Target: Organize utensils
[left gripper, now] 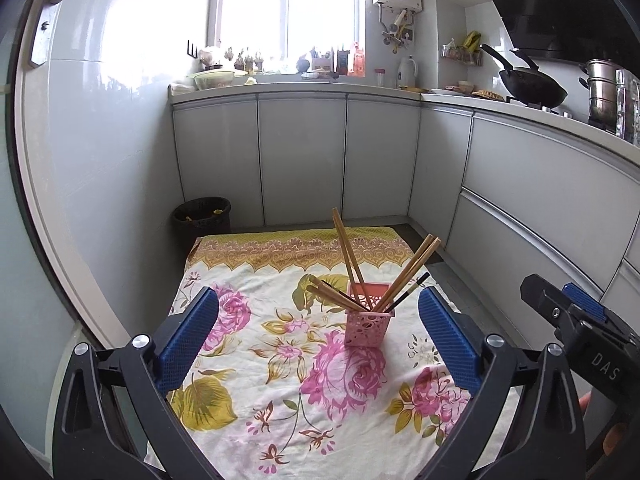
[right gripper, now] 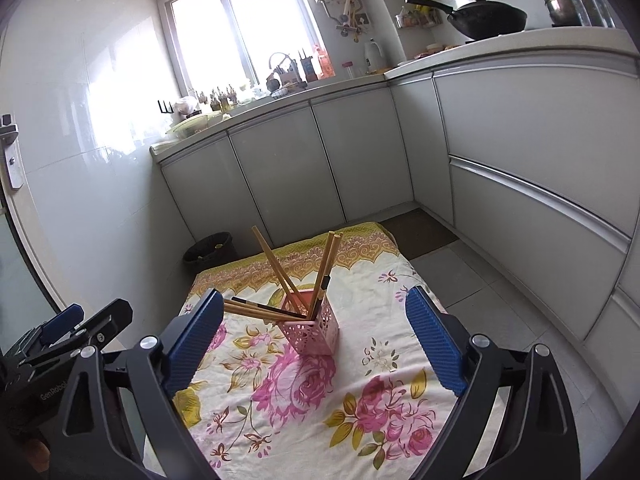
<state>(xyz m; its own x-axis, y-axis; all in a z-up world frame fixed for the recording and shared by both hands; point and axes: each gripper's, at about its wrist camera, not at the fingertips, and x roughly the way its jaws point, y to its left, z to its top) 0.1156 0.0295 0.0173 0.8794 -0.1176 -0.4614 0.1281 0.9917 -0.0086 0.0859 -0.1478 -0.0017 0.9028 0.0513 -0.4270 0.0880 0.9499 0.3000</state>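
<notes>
Your left gripper (left gripper: 318,308) and right gripper (right gripper: 314,310) both have their fingers spread wide and hold nothing. The pink holder (left gripper: 367,316) stands on the flowery cloth (left gripper: 248,364), just ahead of them, with chopsticks (left gripper: 347,254) sticking out.

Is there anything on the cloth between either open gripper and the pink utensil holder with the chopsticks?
Nothing visible. Only bare floral cloth lies between the left gripper, the right gripper and the pink utensil holder. Both grippers are open and empty; the chopsticks already stand in the holder.
</notes>
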